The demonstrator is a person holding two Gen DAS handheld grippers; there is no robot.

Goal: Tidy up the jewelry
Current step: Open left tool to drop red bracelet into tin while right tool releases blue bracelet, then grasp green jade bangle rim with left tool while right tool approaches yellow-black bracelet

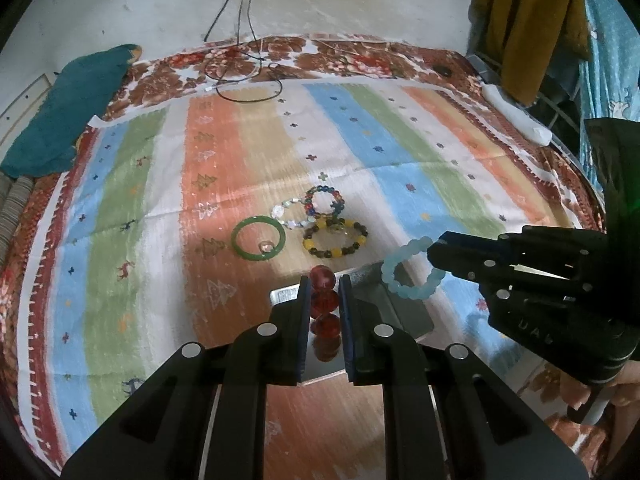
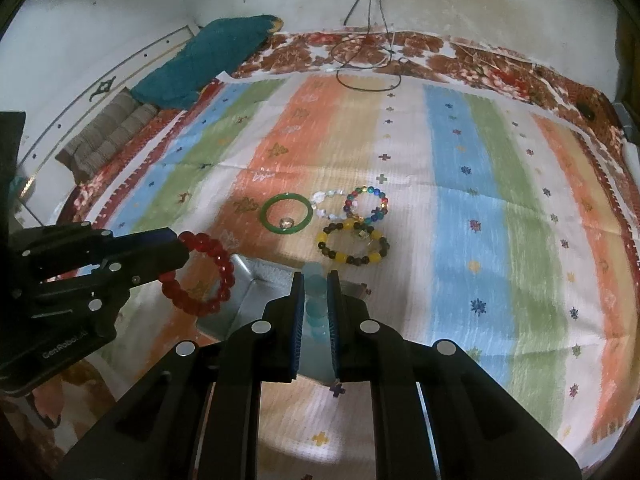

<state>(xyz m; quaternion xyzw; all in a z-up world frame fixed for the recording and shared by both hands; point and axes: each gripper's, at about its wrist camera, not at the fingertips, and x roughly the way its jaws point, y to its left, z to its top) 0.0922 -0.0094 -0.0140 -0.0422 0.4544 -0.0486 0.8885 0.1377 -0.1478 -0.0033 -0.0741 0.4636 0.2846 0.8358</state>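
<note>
- A striped cloth (image 2: pixel 460 168) covers a bed; a shallow metal tray (image 2: pixel 256 280) sits on it close to both cameras, presumably the place where the jewelry is meant to end up.
- The left gripper (image 1: pixel 325 292) is clamped on a red bead bracelet (image 1: pixel 323 300), pinching a few beads so the rest of the loop hangs free at the tray's left edge (the right wrist view shows the full ring).
- The right gripper (image 2: pixel 316 292) is closed on a pale blue bead bracelet (image 2: pixel 316 300), held the same way above the tray; both look ready for lowering in.
- Beyond the tray, four pieces lie flat on the cloth: a green bangle (image 2: pixel 286 213) with a small clear stone (image 2: pixel 287 222) inside it, a clear crystal bracelet (image 2: pixel 326 204), a multicolour bead bracelet (image 2: pixel 367 205) and a yellow-and-brown bead bracelet (image 2: pixel 353 244).
- These bracelets touch or overlap, so picking one may drag another.
</note>
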